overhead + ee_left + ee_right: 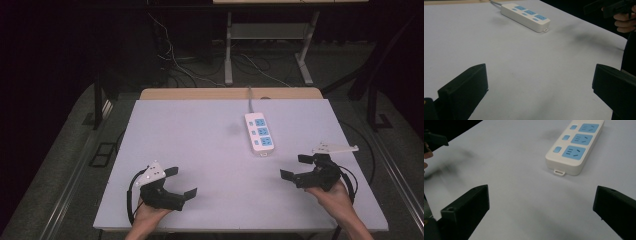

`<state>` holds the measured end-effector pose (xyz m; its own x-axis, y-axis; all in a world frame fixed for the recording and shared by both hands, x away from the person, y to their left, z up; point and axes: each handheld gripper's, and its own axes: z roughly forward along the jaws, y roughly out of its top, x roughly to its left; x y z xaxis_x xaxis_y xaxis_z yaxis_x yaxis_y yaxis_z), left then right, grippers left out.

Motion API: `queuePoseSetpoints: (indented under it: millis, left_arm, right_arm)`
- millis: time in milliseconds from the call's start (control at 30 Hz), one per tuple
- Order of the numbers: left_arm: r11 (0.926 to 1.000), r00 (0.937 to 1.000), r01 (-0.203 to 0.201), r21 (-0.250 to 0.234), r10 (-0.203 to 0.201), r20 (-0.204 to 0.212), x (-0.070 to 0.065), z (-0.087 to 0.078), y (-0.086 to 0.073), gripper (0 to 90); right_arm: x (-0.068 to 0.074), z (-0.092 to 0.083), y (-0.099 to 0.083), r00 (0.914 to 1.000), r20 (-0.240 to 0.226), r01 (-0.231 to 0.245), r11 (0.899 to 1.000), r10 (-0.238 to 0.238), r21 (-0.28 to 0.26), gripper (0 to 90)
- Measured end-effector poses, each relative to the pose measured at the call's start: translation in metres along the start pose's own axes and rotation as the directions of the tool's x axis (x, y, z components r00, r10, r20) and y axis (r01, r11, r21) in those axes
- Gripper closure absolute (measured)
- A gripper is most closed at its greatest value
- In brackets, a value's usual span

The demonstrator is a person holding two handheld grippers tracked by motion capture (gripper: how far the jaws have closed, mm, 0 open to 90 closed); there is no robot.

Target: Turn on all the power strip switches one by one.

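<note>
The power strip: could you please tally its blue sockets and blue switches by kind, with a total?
On the power strip:
Blue sockets: 3
Blue switches: 3
Total: 6

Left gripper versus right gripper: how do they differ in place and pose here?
The left gripper sits near the table's front left, far from the power strip; the right gripper is at the right, closer to it. The left points rightward, the right leftward. Both are open and hold nothing.
</note>
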<state>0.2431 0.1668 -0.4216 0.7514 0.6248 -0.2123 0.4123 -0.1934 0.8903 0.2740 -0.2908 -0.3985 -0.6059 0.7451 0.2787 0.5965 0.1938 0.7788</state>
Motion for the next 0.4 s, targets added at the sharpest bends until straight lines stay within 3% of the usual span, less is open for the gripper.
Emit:
queuePoseSetpoints:
  millis: [400]
  left_arm:
    - [1.0,1.0,0.001,0.007,-0.001,-0.002,0.0,0.001,0.0,0.0]
  right_arm:
    - [0.01,-0.009,-0.039,0.9997,0.023,-0.009,0.999,0.01,-0.036,0.6]
